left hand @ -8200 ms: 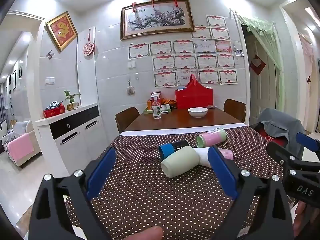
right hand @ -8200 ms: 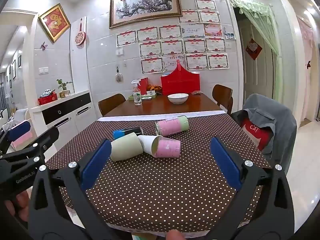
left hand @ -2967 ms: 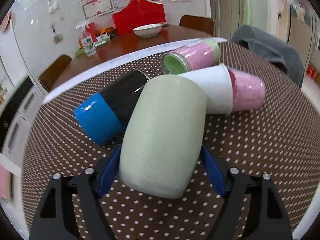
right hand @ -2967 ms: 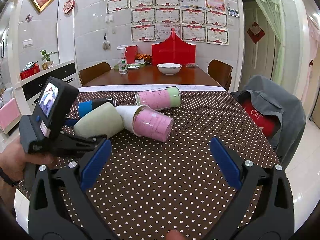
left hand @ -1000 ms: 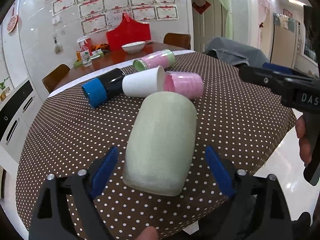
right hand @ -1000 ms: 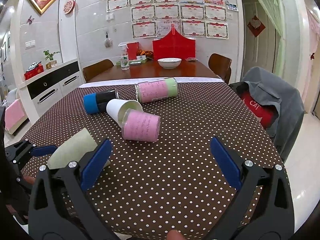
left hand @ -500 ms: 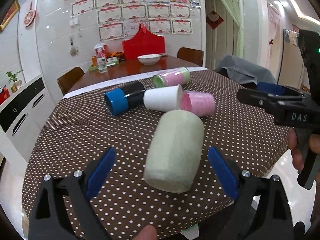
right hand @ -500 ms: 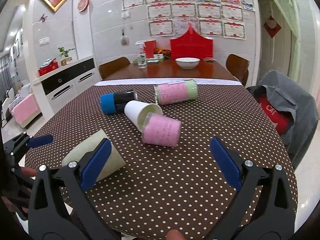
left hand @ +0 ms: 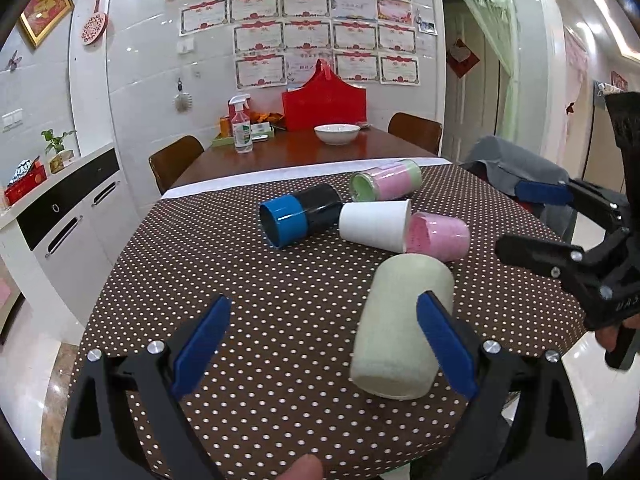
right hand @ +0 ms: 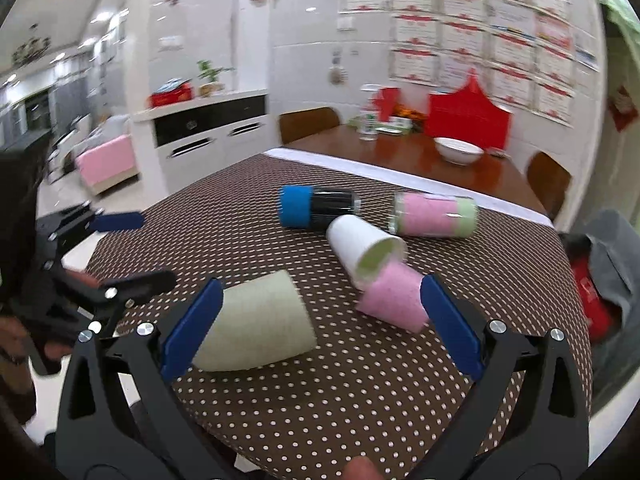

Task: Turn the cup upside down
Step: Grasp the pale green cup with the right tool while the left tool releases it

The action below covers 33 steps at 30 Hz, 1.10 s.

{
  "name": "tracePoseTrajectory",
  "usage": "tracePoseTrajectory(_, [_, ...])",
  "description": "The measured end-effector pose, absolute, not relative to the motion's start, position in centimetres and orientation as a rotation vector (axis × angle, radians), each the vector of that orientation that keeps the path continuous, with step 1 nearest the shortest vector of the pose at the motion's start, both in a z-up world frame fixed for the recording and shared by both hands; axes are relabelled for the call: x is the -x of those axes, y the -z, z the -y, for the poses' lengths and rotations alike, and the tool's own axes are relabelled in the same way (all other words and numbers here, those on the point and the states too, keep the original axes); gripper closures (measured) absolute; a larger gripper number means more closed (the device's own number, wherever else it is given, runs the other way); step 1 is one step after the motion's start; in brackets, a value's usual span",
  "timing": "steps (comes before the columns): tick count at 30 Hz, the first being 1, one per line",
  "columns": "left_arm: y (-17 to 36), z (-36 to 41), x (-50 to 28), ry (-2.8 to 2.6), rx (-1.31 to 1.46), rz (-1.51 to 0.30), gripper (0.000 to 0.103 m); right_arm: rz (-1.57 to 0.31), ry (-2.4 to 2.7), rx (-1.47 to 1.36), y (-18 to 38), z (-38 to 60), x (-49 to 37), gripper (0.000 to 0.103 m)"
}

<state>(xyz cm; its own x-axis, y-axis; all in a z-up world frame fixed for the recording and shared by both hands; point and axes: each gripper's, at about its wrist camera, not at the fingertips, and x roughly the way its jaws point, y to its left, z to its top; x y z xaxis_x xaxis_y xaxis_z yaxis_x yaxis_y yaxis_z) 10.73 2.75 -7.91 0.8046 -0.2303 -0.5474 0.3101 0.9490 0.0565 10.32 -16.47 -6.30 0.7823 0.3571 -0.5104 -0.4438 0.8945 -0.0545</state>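
A pale green cup stands upside down, leaning a little in the view, near the front edge of the dotted brown tablecloth. It also shows in the right wrist view. My left gripper is open and empty, pulled back, with the cup by its right finger. My right gripper is open and empty, aimed at the table, the green cup behind its left finger. The right gripper also shows at the right of the left wrist view.
Lying on their sides mid-table are a blue-and-black cup, a white cup, a pink cup and a pink-and-green cup. A white bowl sits on the wooden table beyond. A chair with a grey jacket stands right.
The left gripper let go of the green cup and backed away to the left. The right gripper swung left toward the cups; its view is blurred.
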Motion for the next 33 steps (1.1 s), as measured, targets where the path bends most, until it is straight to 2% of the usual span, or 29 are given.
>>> tracePoseTrajectory(17, [9.6,-5.2,-12.5,0.253,-0.148,-0.649,0.01,-0.62,-0.874,0.898,9.0,9.3,-12.2,0.006])
tracePoseTrajectory(26, [10.9,-5.7,-13.3,0.237,-0.143,-0.702,0.01,-0.693,-1.097,1.185,10.4,6.1,-14.3,0.007])
tracePoseTrajectory(28, [11.3,-5.8,-13.6,0.232,-0.139,-0.717,0.01,-0.731,-1.143,1.236,11.2,5.4,-14.7,0.01])
tracePoseTrajectory(33, [12.1,-6.1,-14.2,0.224,-0.13,-0.748,0.01,-0.789,-1.234,1.343,12.4,4.0,-14.8,0.012])
